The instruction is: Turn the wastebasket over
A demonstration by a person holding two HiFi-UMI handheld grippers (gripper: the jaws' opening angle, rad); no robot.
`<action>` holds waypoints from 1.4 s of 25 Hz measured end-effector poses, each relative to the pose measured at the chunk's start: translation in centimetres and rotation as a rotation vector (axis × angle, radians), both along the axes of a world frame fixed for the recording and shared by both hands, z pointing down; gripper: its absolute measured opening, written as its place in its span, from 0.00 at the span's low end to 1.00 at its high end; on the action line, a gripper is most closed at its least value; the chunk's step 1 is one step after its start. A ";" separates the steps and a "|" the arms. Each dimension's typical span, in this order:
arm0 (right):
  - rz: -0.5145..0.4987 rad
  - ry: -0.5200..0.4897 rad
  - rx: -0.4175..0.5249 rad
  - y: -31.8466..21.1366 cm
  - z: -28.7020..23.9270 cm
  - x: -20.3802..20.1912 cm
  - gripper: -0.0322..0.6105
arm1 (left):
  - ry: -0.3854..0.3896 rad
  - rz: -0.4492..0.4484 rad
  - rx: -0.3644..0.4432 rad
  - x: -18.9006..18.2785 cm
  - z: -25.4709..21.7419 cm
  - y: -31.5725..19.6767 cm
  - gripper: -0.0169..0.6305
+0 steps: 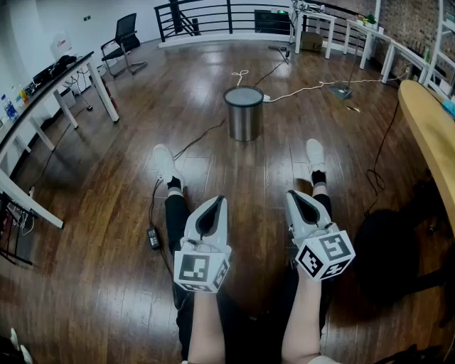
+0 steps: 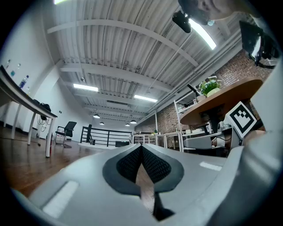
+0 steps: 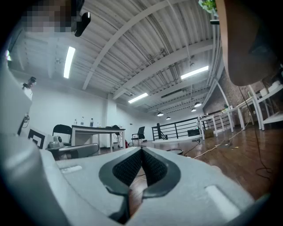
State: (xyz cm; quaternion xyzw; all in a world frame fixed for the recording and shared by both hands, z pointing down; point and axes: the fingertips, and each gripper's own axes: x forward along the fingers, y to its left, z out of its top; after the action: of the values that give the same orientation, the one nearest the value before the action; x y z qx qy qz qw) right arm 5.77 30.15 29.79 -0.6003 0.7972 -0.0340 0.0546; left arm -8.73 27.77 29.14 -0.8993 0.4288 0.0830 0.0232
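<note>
The wastebasket [image 1: 244,114] is a grey metal cylinder standing on the wooden floor, well ahead of the person's white shoes [image 1: 163,162]. The person's legs stretch out along the floor towards it. My left gripper [image 1: 217,201] rests over the left leg, shut with nothing between its jaws. My right gripper [image 1: 291,194] lies over the right leg, also shut and empty. Both point toward the basket and are far from it. In the left gripper view the left gripper [image 2: 141,146] shows its dark pads pressed together. The right gripper [image 3: 141,149] looks the same in its own view.
White tables [image 1: 50,85] and an office chair [image 1: 124,43] line the left side. A black railing [image 1: 227,14] runs along the back. Cables [image 1: 306,89] cross the floor behind the basket, and a power adapter [image 1: 153,238] lies by the left leg. A wooden table [image 1: 426,128] and a dark object [image 1: 391,249] are on the right.
</note>
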 end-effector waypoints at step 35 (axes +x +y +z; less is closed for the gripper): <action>0.019 0.008 -0.004 -11.4 2.2 0.5 0.04 | -0.006 -0.029 -0.074 1.7 0.4 -11.4 0.05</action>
State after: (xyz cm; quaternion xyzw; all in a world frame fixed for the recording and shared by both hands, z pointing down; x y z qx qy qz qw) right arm 6.28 18.79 31.98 -0.6081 0.7916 -0.0327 0.0506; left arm -7.01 16.34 29.57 -0.8934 0.4446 0.0642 -0.0074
